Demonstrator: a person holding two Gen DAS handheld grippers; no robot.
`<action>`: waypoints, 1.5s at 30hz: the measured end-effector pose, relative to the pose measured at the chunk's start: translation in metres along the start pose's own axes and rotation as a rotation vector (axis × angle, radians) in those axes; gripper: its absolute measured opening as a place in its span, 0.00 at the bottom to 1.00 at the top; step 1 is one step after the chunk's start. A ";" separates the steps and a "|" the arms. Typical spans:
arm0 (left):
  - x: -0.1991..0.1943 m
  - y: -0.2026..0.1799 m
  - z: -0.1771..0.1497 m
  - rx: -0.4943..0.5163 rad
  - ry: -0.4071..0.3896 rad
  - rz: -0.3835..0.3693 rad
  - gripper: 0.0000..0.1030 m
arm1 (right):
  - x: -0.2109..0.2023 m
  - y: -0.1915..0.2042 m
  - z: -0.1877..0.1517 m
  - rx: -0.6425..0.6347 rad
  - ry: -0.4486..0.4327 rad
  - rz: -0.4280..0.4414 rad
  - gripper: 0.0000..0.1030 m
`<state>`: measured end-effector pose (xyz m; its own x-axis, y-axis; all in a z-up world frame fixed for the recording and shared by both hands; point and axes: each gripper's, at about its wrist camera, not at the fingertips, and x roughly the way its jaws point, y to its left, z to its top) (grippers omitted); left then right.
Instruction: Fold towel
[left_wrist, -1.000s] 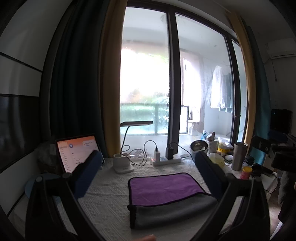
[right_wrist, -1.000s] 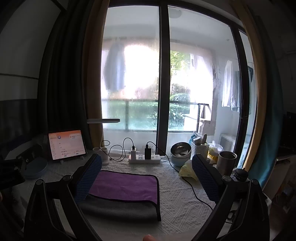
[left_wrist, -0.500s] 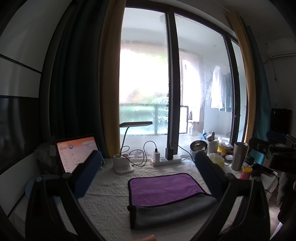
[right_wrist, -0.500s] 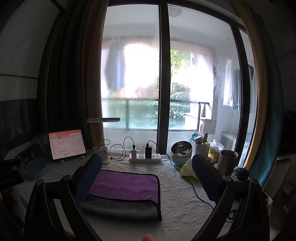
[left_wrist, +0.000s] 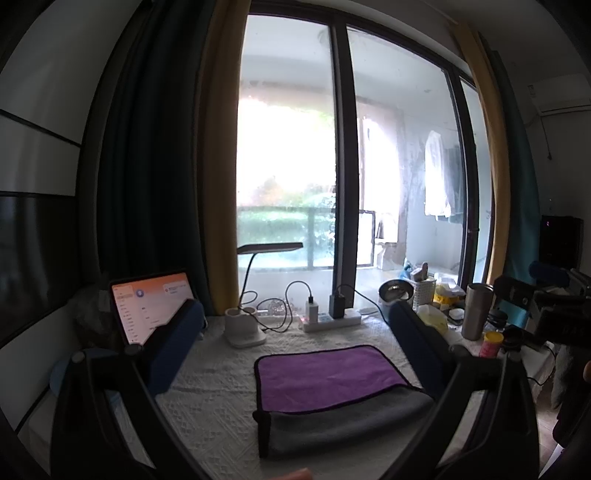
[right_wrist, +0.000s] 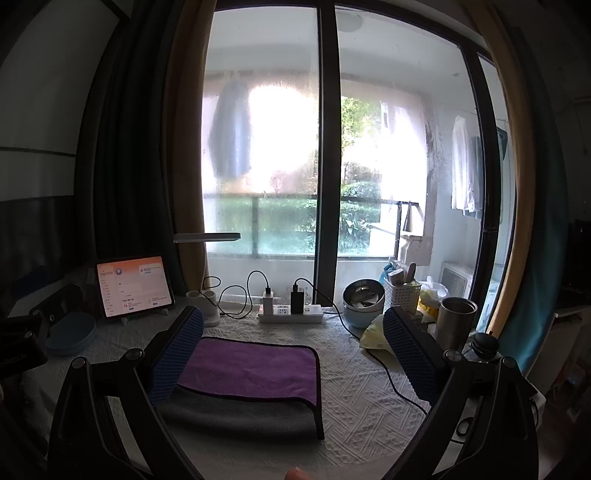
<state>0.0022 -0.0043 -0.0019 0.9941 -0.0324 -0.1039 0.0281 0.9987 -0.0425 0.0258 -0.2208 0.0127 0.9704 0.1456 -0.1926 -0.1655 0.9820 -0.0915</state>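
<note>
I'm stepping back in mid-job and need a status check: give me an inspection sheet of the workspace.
Surface: table under white textured cloth.
Job's things: towel folded once, purple over grey, lying flat.
Clutter: tablet, lamp base, steel tumbler, bowl, white basket.
Grippers: left gripper and right gripper open, above the towel, holding nothing.
Cables: power strip with chargers; black cable crossing the cloth.
Surroundings: window, curtains, hanging laundry.

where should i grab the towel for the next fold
Take the towel by its two near corners, on the grey folded edge, coming in low from the near side. Both tools, left and right, hang open above it, one toward each end.
</note>
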 end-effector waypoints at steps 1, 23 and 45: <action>0.000 0.000 0.001 0.000 0.000 0.000 0.99 | 0.000 0.000 0.000 0.001 0.001 0.000 0.97; 0.003 -0.003 0.000 0.008 -0.003 -0.003 0.99 | 0.007 -0.004 -0.002 0.012 0.015 0.005 0.97; 0.034 -0.012 -0.014 0.024 0.097 0.000 0.99 | 0.039 -0.012 -0.015 0.027 0.083 0.008 0.97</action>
<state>0.0346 -0.0180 -0.0187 0.9792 -0.0348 -0.1999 0.0317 0.9993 -0.0189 0.0631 -0.2285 -0.0089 0.9510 0.1439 -0.2737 -0.1671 0.9839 -0.0631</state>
